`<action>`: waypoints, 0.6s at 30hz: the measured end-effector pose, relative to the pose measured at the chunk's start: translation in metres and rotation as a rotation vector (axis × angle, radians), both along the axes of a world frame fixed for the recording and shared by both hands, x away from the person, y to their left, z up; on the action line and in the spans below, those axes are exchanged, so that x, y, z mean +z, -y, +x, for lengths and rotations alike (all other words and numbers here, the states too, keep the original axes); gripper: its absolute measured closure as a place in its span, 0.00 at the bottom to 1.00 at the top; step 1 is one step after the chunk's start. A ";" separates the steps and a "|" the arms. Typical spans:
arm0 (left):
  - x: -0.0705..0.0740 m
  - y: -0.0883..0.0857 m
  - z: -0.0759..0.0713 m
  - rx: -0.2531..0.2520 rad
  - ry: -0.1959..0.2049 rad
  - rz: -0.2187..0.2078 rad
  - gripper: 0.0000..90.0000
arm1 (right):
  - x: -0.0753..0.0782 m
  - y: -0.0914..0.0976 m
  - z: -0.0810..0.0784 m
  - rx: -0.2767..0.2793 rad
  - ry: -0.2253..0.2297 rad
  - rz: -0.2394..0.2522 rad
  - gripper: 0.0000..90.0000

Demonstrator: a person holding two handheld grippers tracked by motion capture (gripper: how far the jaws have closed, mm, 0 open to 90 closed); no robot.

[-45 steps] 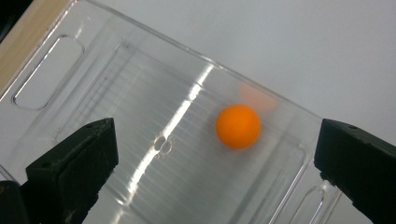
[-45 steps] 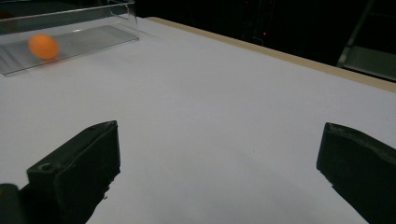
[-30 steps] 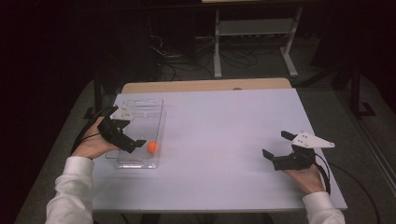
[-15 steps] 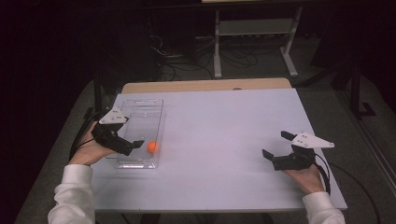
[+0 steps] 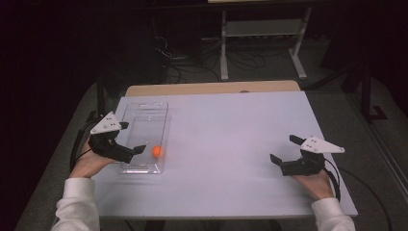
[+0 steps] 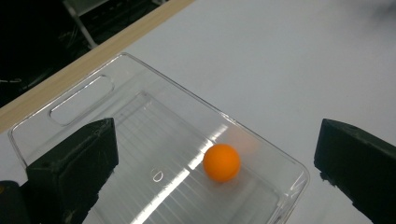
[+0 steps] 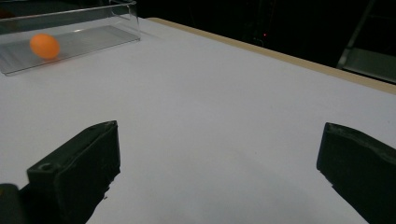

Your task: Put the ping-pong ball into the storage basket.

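White table, pale wood strip along its far edge, dark floor all round. At 12 o'clock beyond the table: a white metal stand with a low shelf, and a tangle of cables on the floor, hard to make out in the gloom.

On the table at about 9 o'clock: a clear plastic tray, long side running toward the far edge. Inside it, an orange ball near the end closest to the person, close to the tray's right wall; touching that wall or just beside it, cannot tell.

Left gripper held just over the tray's left edge, jaws spread wide, nothing between them. Right gripper at about 4 o'clock, well apart from the tray, low over bare table, jaws likewise spread, holding nothing.

From the left gripper view: the ball seen from above between the two black jaws but below them, resting on the ribbed tray floor; a slot handle cut in the tray's far end wall, plain here and lost from above.

From the right gripper view: the tray seen side-on at 11 o'clock, the ball showing through its clear wall.
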State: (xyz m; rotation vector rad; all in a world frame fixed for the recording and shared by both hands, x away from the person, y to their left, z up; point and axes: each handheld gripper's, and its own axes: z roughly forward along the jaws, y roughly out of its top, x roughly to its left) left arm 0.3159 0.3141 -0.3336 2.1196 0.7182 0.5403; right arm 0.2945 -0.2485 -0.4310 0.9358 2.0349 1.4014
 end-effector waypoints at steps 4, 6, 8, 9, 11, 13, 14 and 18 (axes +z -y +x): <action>-0.002 -0.001 -0.003 0.007 0.012 -0.016 0.00 | 0.000 0.000 -0.001 -0.001 0.001 0.003 0.00; -0.004 -0.001 -0.005 0.017 0.022 -0.031 0.00 | 0.001 0.000 -0.001 -0.004 0.004 0.006 0.00; -0.007 -0.001 -0.007 0.026 0.030 -0.041 0.00 | 0.001 0.000 -0.001 -0.006 0.012 0.016 0.00; -0.008 -0.002 -0.007 0.030 0.028 -0.048 0.00 | 0.002 0.001 -0.002 -0.009 0.010 0.020 0.00; -0.012 -0.003 -0.009 0.037 0.032 -0.058 0.00 | 0.002 0.001 -0.002 -0.008 0.012 0.022 0.00; -0.014 -0.004 -0.010 0.041 0.035 -0.069 0.00 | 0.002 0.001 -0.002 -0.008 0.013 0.025 0.00; -0.015 -0.004 -0.011 0.043 0.037 -0.075 0.00 | 0.002 0.001 -0.002 -0.008 0.013 0.025 0.00; -0.018 -0.007 -0.014 0.057 0.053 -0.102 0.00 | 0.001 0.001 -0.002 -0.010 0.012 0.028 0.00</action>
